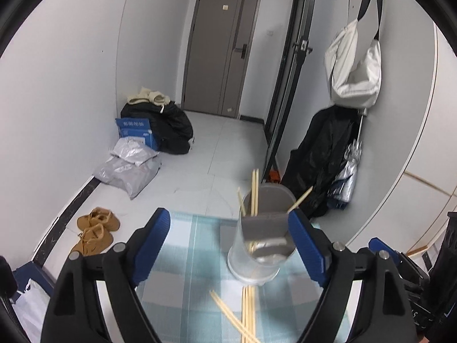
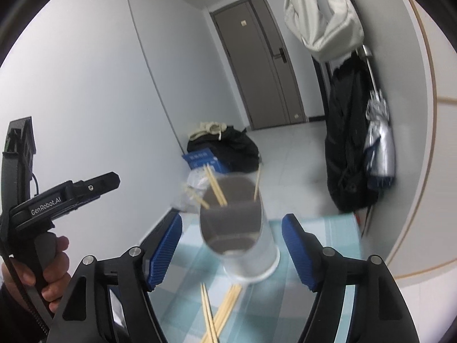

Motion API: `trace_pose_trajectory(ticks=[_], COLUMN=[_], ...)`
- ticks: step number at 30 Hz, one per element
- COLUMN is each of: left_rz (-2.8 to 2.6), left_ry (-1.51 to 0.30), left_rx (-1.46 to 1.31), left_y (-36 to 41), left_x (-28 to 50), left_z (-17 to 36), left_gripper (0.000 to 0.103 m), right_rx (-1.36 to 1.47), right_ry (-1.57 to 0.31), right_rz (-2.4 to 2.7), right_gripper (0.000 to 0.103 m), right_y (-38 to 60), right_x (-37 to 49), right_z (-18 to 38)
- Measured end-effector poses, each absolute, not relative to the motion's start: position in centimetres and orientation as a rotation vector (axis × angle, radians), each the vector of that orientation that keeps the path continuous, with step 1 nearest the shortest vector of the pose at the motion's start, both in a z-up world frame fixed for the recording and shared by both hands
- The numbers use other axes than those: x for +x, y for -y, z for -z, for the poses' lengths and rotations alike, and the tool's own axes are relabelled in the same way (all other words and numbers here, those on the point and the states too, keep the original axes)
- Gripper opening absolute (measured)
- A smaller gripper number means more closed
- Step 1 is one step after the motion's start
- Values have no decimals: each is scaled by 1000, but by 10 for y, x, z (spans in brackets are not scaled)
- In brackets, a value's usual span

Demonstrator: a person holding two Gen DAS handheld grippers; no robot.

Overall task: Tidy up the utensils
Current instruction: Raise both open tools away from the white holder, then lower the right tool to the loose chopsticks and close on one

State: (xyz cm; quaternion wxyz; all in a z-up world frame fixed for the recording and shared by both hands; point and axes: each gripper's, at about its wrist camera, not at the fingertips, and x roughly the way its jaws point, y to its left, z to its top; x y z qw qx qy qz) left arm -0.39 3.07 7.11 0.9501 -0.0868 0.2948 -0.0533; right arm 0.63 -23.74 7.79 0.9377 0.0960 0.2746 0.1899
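We have both grippers spread wide with nothing between the pads: the left gripper (image 1: 230, 247) frames the clear plastic cup (image 1: 261, 237) from its own view, the cup sitting close to its right-hand finger, and the right gripper (image 2: 232, 250) frames the same cup more centrally. The cup stands upright on the blue-and-white checked tablecloth (image 1: 182, 260), near the far edge of the table, and several bamboo chopsticks (image 1: 254, 193) already lean inside it, tips fanned above the rim. More loose chopsticks (image 1: 247, 311) lie crossed on the cloth just in front of the cup's base — these look to us like the next ones to gather. To do this step well, we would pick a single stick or a tidy parallel pair, not the crossed bundle, and close on it near the middle so it stays level as it lifts. The cup looks light and tall, so we judge it easy to tip; steadying it with the left gripper while the right one feeds the sticks in seems the safer split. The right wrist view is somewhat blurred, so we cannot count the loose sticks there with confidence. We would lower each stick in end-first, clear of the ones leaning inside, and let go only once it rests on the bottom.
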Motion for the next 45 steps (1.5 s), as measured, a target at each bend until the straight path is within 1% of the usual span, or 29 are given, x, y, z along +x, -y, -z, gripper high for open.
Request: trace_pose_trajectory(ticks=[6,8,16,23,24,25,29,31,32,34,40,45], left_rz=[87,81,49,-3,-5,-7,-7,-4,-4,-6,-1,9], left_ry=[-602,-626,-738,-736,-734,-735,-749,-756,-759,-764,-788,-802], left_rx=[-100,-126,-256,-290,-303,-310,-328,-334,-337,-350,-406,-445], left_y=[-38,-47,-70,-92,-96,-100,-106,-108,-109,-112,-124,-129], left_x=[-8,-7,3,6,5,6,9,11,11,13,17,18], left_z=[-48,-39,-10,-12,-14,-12,-12,-12,-12,-11,-7,-8], left_gripper=[81,81,81,81,81,81,81,81,81,81,81,81], right_rx=[146,132,71,-22,-40,-79,-183,-207,-223,-252,-337,-372], right_ry=[-608,-635,-801,-979,-992,-1006,-1046,-1077,-1101,-1133,-1171,-1183], right_rz=[-360,-357,-406,-494,-502,-513,-548,-552,-553,-555,-554,-532], right_gripper=[79,82,82,82,80,75,67,55,51,37,25,22], right_y=[230,227,198,164,161,153,124,113,107,96,76,78], right_x=[-5,-7,4,22,25,29,43,51,55,61,69,71], right_z=[-53,-44,-8,24,26,29,43,55,63,74,92,94])
